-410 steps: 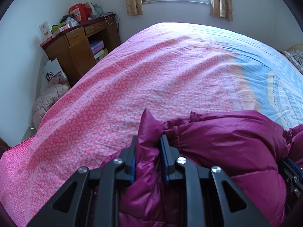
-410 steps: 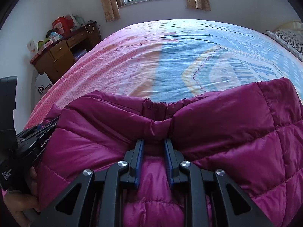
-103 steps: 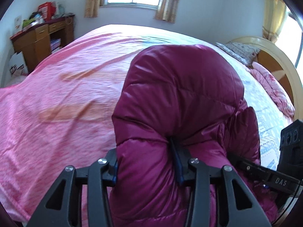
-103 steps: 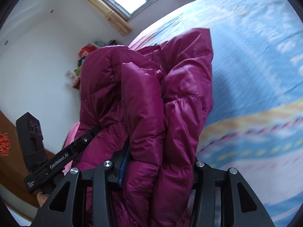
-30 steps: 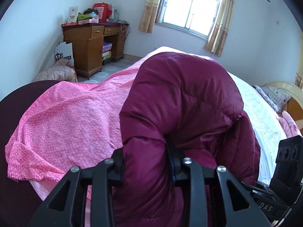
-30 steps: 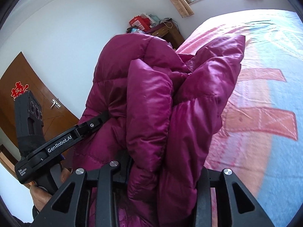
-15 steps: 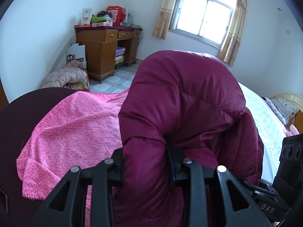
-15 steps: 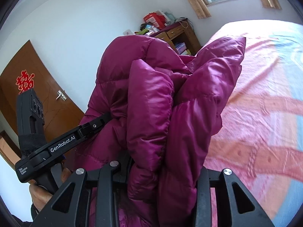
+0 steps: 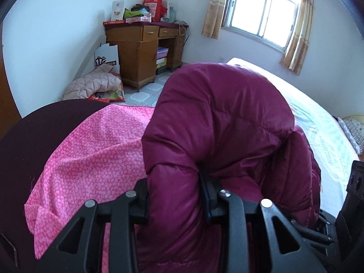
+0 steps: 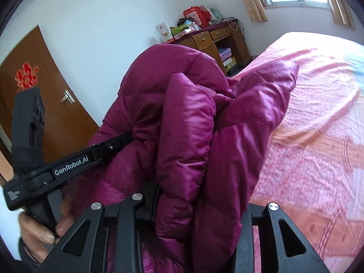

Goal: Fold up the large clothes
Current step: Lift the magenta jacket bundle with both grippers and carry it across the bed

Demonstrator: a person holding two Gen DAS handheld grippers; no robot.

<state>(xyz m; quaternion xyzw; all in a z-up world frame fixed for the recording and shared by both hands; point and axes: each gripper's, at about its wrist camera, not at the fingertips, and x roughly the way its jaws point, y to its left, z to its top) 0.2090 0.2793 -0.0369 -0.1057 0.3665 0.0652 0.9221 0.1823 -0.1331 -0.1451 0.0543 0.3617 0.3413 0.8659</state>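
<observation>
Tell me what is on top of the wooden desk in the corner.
On the wooden desk: a red bag, a white card, green items and flat boxes. The magenta down jacket blocks nothing there, but the pile hides whatever lies behind it.

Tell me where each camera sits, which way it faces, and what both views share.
Left wrist: rides the left gripper, facing the desk and window; only gripper fingers show.
Right wrist: rides the right gripper, facing the door and bed; the left hand shows.
Shared: the magenta down jacket, desk, bed.
</observation>
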